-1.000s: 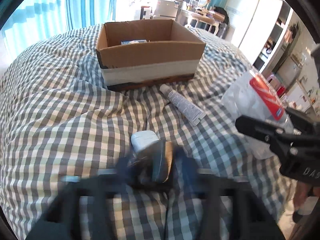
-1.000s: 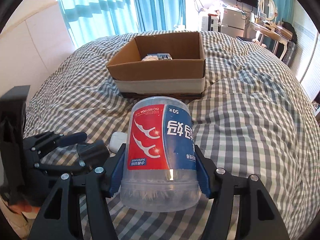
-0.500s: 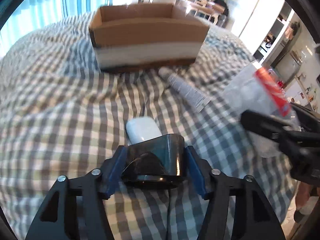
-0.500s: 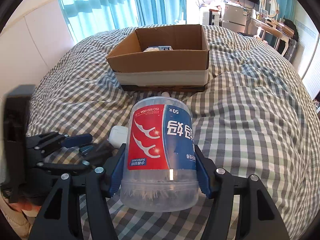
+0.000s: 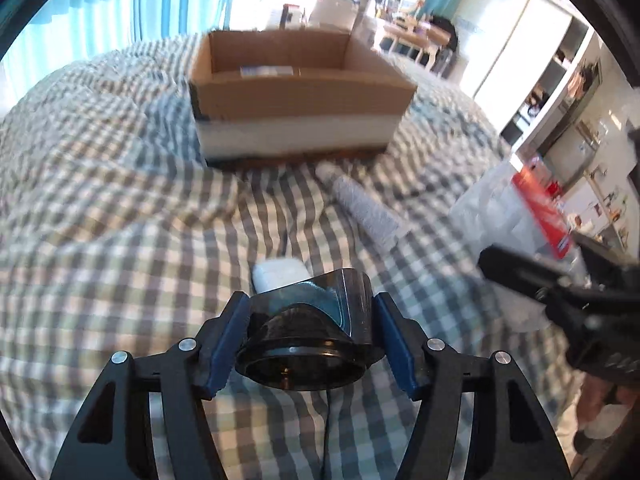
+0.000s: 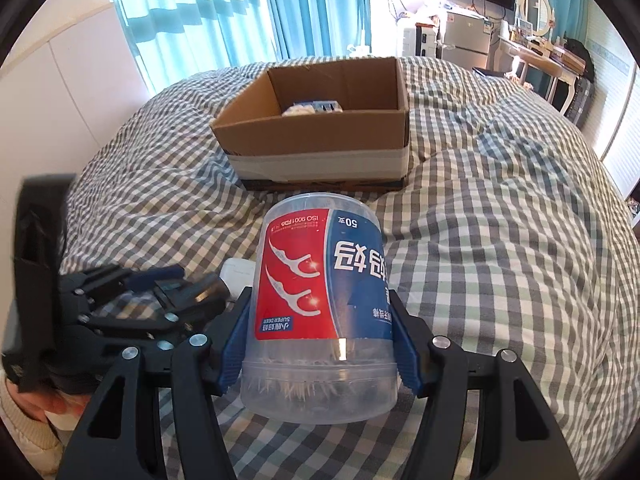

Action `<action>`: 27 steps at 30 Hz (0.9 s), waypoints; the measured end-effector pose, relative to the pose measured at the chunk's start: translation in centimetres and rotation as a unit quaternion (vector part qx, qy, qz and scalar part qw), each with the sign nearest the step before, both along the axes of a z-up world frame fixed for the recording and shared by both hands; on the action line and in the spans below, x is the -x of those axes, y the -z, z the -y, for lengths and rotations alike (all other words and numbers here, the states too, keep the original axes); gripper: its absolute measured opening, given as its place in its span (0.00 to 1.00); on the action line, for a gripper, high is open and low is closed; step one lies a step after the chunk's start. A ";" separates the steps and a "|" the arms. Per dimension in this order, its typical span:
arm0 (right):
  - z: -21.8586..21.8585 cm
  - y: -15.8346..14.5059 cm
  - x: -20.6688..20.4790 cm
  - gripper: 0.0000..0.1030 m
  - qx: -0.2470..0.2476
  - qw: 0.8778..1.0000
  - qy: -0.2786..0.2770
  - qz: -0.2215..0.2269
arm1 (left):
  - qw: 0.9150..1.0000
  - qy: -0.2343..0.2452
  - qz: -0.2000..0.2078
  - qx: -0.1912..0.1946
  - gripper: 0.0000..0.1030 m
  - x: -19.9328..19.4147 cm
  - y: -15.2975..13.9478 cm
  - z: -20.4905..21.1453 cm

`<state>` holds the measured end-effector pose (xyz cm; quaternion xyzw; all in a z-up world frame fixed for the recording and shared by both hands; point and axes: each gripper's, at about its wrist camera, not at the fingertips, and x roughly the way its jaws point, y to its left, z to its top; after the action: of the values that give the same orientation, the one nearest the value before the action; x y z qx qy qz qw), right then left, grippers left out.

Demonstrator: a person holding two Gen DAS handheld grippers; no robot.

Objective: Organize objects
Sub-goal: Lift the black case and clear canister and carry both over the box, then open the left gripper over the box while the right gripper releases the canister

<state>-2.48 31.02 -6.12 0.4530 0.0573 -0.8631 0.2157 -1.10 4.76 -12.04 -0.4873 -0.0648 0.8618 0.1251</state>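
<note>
Our left gripper (image 5: pixel 310 336) has its blue fingers (image 5: pixel 230 336) pinching a dark, glossy cup-shaped thing (image 5: pixel 316 320), one finger on each side, with its round opening turned toward the camera. A thin dark cord (image 5: pixel 327 420) hangs from beneath it. Just beyond it a small white case (image 5: pixel 278 274) lies on the checked bedspread (image 5: pixel 120 240), partly hidden by the dark thing.

Our right gripper (image 6: pixel 322 340) has its fingers (image 6: pixel 236 340) clamped on a clear plastic tub of floss picks (image 6: pixel 320 320), held upside down so that the red and blue label reads inverted and the picks gather at the end nearest the camera. In the right wrist view the left gripper (image 6: pixel 176 292) sits to the left and lower, near the tub, with the white case (image 6: pixel 238 276) just behind it.

Farther out, a white tube (image 5: pixel 362 204) lies on the bedspread, its cap end pointing toward the cardboard box (image 5: pixel 296 96) and close to its front wall. The box stands open in the middle of the bed; a small blue-and-white packet (image 6: pixel 316 106) lies inside against the far wall, beside something pale that we cannot make out.

Behind the bed hang blue curtains (image 6: pixel 240 12), and a dressing table with an oval mirror (image 6: pixel 536 8) stands at the far right.
</note>
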 end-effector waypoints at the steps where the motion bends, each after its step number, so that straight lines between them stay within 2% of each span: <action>1: 0.1 -0.3 -0.1 0.60 0.001 1.000 -0.002 -0.004 | 1.000 -0.004 -0.008 -0.004 0.63 0.0 -0.8 0.4; 8: 0.8 -2.7 0.6 0.60 0.004 0.999 -0.012 -0.030 | 0.998 -0.015 -0.055 -0.006 0.63 1.1 -5.4 1.3; 15: 2.2 -5.9 3.7 0.60 0.011 0.998 -0.023 -0.057 | 0.996 -0.025 -0.083 0.002 0.63 5.4 -9.0 2.1; 22: 4.6 -7.7 9.8 0.60 0.018 0.998 -0.024 -0.063 | 0.995 -0.032 -0.092 0.005 0.63 11.0 -10.6 2.9; 27: 5.3 -8.3 14.1 0.60 0.019 0.997 -0.019 -0.066 | 0.994 -0.037 -0.098 0.038 0.63 14.8 -10.7 2.9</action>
<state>-16.54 25.74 2.20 0.3901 0.0633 -0.8878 0.2360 -15.90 1.91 -1.32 -0.4021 -0.0372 0.9113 0.0805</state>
